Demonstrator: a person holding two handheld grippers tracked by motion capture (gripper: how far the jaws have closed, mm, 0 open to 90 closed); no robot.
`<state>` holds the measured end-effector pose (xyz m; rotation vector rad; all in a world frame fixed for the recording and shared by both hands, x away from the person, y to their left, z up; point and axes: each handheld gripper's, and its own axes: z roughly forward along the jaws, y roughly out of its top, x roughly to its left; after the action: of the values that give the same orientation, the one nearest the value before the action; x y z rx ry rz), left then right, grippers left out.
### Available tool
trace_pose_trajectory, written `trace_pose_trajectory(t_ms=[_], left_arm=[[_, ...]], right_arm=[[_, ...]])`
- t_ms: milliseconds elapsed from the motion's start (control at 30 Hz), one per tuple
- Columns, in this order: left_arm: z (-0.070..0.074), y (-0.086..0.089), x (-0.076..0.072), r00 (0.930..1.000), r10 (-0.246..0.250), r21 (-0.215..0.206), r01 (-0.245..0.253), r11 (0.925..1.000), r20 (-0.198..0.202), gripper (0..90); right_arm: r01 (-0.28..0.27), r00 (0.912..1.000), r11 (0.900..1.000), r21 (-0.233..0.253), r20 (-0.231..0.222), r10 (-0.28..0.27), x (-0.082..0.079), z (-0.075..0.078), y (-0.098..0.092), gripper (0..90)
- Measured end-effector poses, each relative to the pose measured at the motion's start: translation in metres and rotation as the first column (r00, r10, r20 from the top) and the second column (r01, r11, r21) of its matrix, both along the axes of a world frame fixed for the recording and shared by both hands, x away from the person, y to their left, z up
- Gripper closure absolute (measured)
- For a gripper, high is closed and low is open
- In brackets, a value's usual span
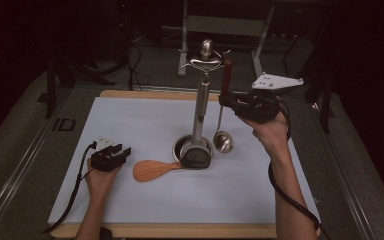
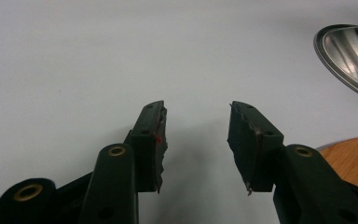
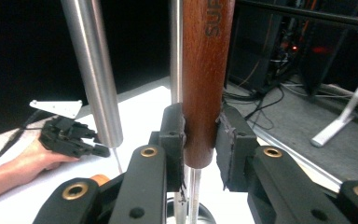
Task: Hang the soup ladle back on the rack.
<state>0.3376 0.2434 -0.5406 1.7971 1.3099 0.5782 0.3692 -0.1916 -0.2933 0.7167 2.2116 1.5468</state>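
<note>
Parked the left gripper (image 1: 120, 150) at eight o'clock on the sheet (image 1: 145, 120), jaws well apart and empty, likely to keep clear of the work, with the spatula (image 1: 152, 170) lying flat just beside it at three o'clock. Clamped the right gripper (image 3: 200, 135) farther off at one o'clock, jaws closed tight on the lower end of the wooden handle (image 3: 205, 84) of the ladle (image 1: 223, 142), seemingly to steer its top at a hook of the stand (image 1: 200, 107). Held the ladle upright just beside the stand's pole, at its three o'clock, bowl low near the base; could not tell whether it touched the sheet.
</note>
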Motion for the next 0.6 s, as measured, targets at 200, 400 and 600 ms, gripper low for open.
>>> trace_pose_trajectory(t_ms=[200,400,600], left_arm=[[0.000,0.000,0.000,1.0000,0.001,0.000,-0.001,1.0000,0.001,56.8],[0.000,0.000,0.000,1.0000,-0.001,0.002,0.001,1.0000,0.001,56.8],[0.000,0.000,0.000,1.0000,0.001,0.000,-0.001,1.0000,0.002,56.8]], right_arm=[[-0.001,1.0000,1.000,0.012,-0.005,0.001,0.000,0.000,-0.002,67.7],[0.013,0.9999,0.999,0.036,0.000,-0.013,-0.006,-0.005,-0.010,59.7],[0.071,0.9975,0.995,0.068,-0.009,-0.071,-0.011,-0.019,-0.028,57.6]])
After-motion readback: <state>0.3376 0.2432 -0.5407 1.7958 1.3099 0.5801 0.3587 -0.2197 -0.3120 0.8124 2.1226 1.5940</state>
